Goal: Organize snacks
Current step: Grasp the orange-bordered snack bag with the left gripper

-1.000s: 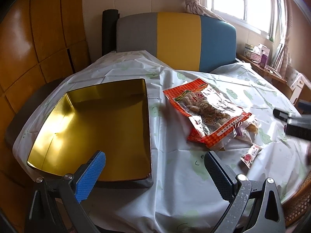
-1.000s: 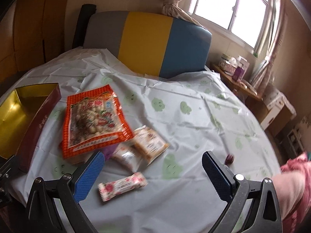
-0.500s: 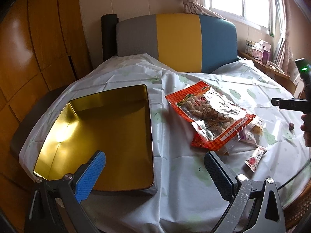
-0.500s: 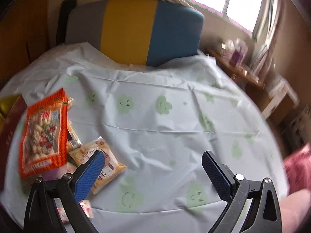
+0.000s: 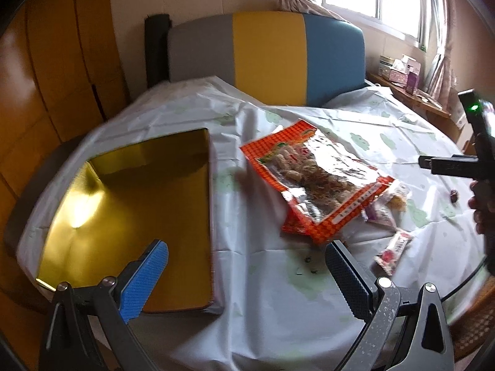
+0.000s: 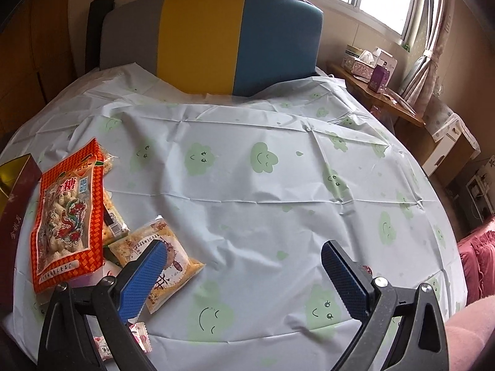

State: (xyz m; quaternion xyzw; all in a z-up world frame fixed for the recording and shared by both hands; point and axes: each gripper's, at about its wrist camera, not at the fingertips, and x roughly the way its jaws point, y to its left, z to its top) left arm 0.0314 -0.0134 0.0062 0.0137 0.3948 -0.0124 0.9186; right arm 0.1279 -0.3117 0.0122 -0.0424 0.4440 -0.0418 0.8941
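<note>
Since a second ago, the right gripper (image 6: 243,273) has been swung rightward off the snack pile; its fingers (image 6: 343,273) are spread, nothing held. Left gripper (image 5: 246,273) also spread and empty, poised between gold tin (image 5: 130,213) and orange snack bag (image 5: 315,179). Small packets (image 6: 156,255) lie just beside the bag on the table (image 6: 278,185). Step judged: approach, nothing yet packed. Next, one packet must be straddled, pinched, carried to the tin.
</note>
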